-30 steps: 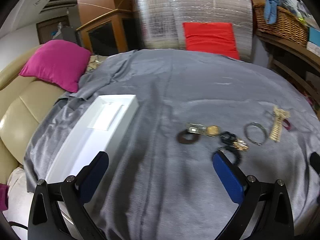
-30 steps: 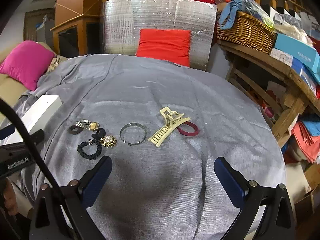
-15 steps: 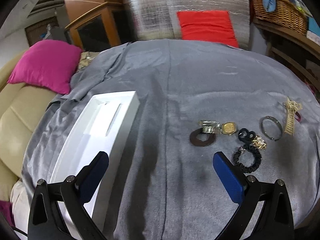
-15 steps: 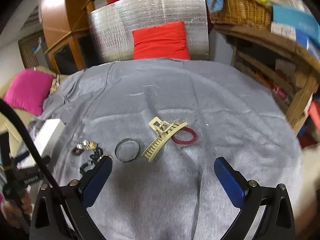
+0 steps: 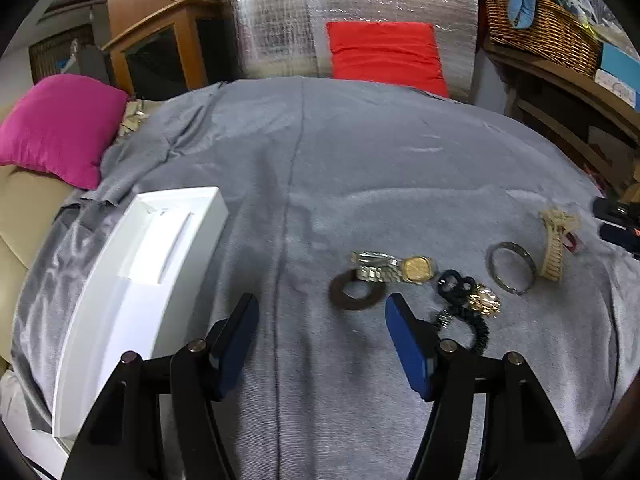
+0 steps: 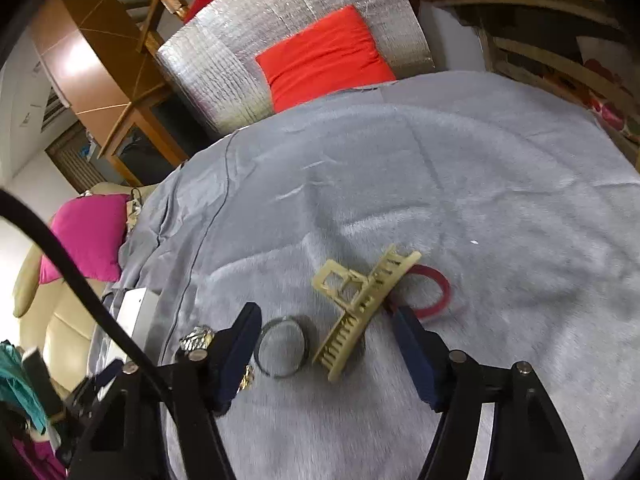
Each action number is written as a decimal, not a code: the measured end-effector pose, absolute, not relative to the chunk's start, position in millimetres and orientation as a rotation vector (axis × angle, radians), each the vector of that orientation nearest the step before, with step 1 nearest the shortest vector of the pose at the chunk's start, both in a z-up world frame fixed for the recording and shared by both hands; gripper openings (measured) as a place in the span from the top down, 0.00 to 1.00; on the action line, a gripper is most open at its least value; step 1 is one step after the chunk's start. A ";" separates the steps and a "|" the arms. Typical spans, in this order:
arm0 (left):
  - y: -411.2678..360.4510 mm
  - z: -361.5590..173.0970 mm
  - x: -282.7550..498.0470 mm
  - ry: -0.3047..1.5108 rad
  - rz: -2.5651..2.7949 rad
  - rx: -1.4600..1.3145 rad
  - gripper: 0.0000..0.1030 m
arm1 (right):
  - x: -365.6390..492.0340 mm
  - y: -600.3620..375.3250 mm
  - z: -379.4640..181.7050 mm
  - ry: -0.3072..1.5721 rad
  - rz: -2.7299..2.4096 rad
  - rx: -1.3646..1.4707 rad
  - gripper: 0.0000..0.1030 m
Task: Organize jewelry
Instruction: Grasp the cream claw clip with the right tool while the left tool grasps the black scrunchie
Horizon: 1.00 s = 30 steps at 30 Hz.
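Grey cloth (image 5: 360, 168) covers the whole work surface under both claws. White tray (image 5: 132, 280) lies just left of the left gripper (image 5: 322, 322), empty as far as it shows. Jewelry is all loose on the cloth, none sorted yet.

Left gripper: jaws have just been closing, now part open, nothing between them but bare cloth. Brown ring (image 5: 356, 290) sits just ahead of its right finger; gold watch (image 5: 400, 270) touches that ring's far edge; black scrunchie (image 5: 464, 320) lies just right of that finger.

Right gripper (image 6: 328, 340): jaws have just been closing, part open, holding nothing. Cream hair claw (image 6: 360, 312) lies on the cloth between the fingers, slanted, pads not yet on it. Grey bangle (image 6: 282, 348) lies close beside the left finger, inside the gap. Red ring (image 6: 436, 288) peeks out past the clip, by the right finger.

Step, as judged: first pickup, right claw settling on the hair clip. Next move calls for a lower reach and a squarer line across the clip, keeping the bangle out of the pinch, then carrying toward the tray.
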State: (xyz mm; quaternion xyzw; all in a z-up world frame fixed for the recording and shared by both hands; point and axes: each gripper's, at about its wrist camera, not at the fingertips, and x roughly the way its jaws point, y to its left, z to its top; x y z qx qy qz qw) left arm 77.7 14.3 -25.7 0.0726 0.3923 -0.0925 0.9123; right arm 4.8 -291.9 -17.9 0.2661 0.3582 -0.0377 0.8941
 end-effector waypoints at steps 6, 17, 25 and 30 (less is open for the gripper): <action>0.7 -34.0 75.0 0.857 -0.264 0.151 0.35 | 29.4 -293.5 -29.5 0.779 -0.145 0.530 0.31; -31.0 -59.3 76.6 0.972 -0.417 0.190 0.35 | 65.3 -284.0 -54.0 0.851 -0.330 0.430 0.31; -41.9 -74.6 84.2 1.028 -0.500 0.175 0.65 | 71.3 -277.2 -61.6 0.848 -0.399 0.361 0.48; -35.1 -72.7 85.5 1.029 -0.533 0.120 0.87 | 64.1 -284.7 -60.1 0.829 -0.387 0.397 0.49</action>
